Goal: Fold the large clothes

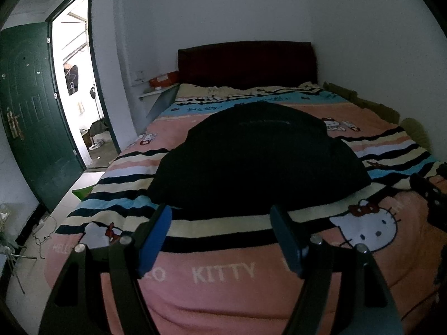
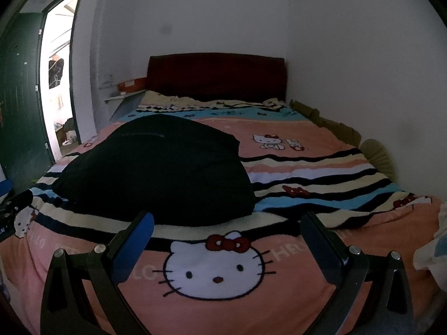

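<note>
A large black garment (image 1: 259,156) lies folded in a compact heap on the Hello Kitty blanket (image 1: 223,273) in the middle of the bed. It also shows in the right wrist view (image 2: 159,176), left of centre. My left gripper (image 1: 220,217) is open and empty, just short of the garment's near edge. My right gripper (image 2: 229,223) is open and empty, by the garment's near right corner, above the blanket (image 2: 321,184). The other gripper shows at the right edge of the left wrist view (image 1: 430,195) and at the left edge of the right wrist view (image 2: 14,203).
A dark red headboard (image 1: 245,64) stands against the white wall. A green door (image 1: 30,117) stands open at the left onto a bright doorway (image 1: 81,89). A small shelf with an orange box (image 1: 163,79) is beside the bed. White cloth (image 2: 435,251) lies at the right.
</note>
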The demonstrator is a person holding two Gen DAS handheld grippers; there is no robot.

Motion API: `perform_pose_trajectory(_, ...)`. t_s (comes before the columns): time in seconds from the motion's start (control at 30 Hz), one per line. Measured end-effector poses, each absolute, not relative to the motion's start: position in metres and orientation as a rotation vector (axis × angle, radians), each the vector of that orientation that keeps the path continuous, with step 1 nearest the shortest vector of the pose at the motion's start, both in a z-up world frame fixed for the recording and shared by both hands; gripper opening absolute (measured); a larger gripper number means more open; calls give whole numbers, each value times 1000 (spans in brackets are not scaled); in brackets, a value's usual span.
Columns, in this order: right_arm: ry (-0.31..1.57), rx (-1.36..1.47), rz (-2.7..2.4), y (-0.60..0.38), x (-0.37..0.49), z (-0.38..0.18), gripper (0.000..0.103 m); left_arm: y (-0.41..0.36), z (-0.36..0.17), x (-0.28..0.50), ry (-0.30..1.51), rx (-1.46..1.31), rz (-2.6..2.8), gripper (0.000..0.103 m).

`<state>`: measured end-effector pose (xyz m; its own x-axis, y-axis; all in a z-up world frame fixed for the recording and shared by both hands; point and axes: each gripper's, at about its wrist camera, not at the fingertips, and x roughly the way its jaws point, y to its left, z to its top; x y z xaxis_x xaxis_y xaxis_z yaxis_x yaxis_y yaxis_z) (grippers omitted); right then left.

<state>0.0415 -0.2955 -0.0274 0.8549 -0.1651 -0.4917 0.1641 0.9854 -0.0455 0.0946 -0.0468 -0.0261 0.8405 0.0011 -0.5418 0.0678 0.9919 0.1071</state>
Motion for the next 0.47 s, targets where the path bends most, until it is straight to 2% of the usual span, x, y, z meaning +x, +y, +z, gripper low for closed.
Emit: perform_pose_trajectory(0.47,520,-1,-176,-297,40,-30,103,-46,-28,96,575,106,-31,71)
